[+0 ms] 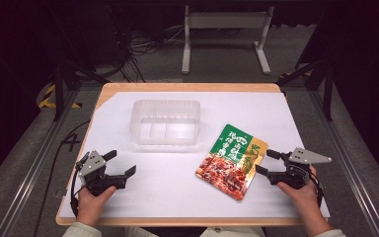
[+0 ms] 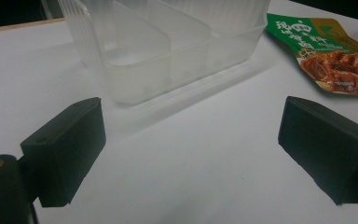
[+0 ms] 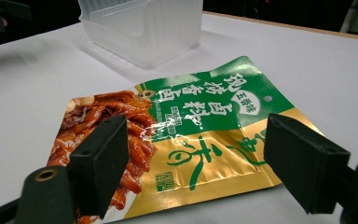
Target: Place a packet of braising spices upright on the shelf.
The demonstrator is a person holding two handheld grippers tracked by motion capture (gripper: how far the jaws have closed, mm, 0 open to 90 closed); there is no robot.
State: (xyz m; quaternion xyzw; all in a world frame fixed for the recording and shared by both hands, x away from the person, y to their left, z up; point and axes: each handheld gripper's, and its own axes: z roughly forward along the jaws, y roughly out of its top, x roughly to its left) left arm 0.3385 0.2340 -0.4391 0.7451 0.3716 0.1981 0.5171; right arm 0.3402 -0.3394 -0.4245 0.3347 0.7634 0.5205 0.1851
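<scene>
— White sheet over a wooden table [image 1: 187, 88], dark room behind. Items?

— One clear plastic bin [image 1: 166, 122], far centre, upright. One green-and-gold food pouch [image 1: 233, 161], flat, near right of the bin.

— Grippers?

— Right gripper [image 1: 267, 162]: jaws wide, empty, just beside the pouch's right edge. Left gripper [image 1: 121, 162]: jaws wide, empty, near left.

— Step?

— Approach, I'd judge — next, jaws straddle the pouch edge, then close.
</scene>
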